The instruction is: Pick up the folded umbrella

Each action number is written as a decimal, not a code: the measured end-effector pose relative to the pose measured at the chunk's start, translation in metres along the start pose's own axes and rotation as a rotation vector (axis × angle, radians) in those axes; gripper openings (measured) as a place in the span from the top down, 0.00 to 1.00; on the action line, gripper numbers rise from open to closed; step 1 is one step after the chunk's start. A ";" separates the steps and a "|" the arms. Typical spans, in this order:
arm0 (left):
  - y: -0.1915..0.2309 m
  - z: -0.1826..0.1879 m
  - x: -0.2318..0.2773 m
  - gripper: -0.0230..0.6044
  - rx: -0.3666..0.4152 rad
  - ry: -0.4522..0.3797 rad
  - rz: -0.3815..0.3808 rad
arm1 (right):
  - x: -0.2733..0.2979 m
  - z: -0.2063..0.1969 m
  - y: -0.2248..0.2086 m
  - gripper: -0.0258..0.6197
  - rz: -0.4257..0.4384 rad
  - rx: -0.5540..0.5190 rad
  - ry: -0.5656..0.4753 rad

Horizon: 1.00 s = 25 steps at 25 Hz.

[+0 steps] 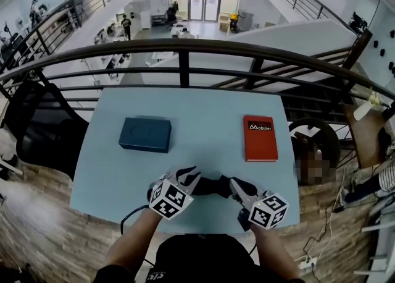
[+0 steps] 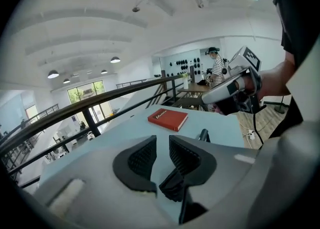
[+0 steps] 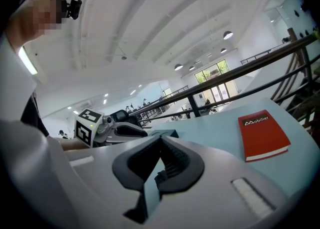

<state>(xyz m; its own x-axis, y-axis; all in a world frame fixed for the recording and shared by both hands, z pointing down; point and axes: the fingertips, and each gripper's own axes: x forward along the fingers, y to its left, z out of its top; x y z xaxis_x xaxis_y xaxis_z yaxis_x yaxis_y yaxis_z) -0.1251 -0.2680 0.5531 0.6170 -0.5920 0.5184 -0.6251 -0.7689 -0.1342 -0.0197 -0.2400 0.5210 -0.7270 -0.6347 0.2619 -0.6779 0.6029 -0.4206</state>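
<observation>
At the near edge of the bench point(image 1: 203, 109), our left gripper point(image 2: 162, 145) has its jaws a narrow slit apart and our right gripper point(image 3: 161, 140) has its jaws tip to tip, both holding nothing. The dark shape between the two, which we take for the folded umbrella point(image 1: 215, 186), is not gripped. We judge that jaws this tight could nudge it over the edge rather than straddle it.

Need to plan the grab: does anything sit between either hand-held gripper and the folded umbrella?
Nothing visible does. The folded umbrella lies directly between the left hand-held gripper and the right hand-held gripper; the blue box and red book sit farther back.
</observation>
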 end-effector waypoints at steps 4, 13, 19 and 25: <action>-0.004 -0.008 0.038 0.77 -0.016 0.050 -0.069 | -0.002 -0.010 -0.029 0.96 -0.030 0.026 0.033; -0.050 -0.061 0.101 0.58 0.071 0.283 -0.278 | -0.020 -0.036 -0.062 0.96 -0.076 0.090 0.057; -0.077 -0.090 0.127 0.56 0.195 0.413 -0.394 | -0.035 -0.047 -0.080 0.96 -0.116 0.121 0.064; -0.086 -0.112 0.141 0.48 0.243 0.510 -0.438 | -0.044 -0.040 -0.088 0.96 -0.133 0.123 0.053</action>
<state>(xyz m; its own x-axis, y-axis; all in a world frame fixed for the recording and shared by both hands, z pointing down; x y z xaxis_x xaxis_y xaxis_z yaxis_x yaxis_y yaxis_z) -0.0378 -0.2578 0.7327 0.4495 -0.0751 0.8901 -0.2097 -0.9775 0.0234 0.0675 -0.2464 0.5815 -0.6384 -0.6769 0.3664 -0.7527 0.4496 -0.4809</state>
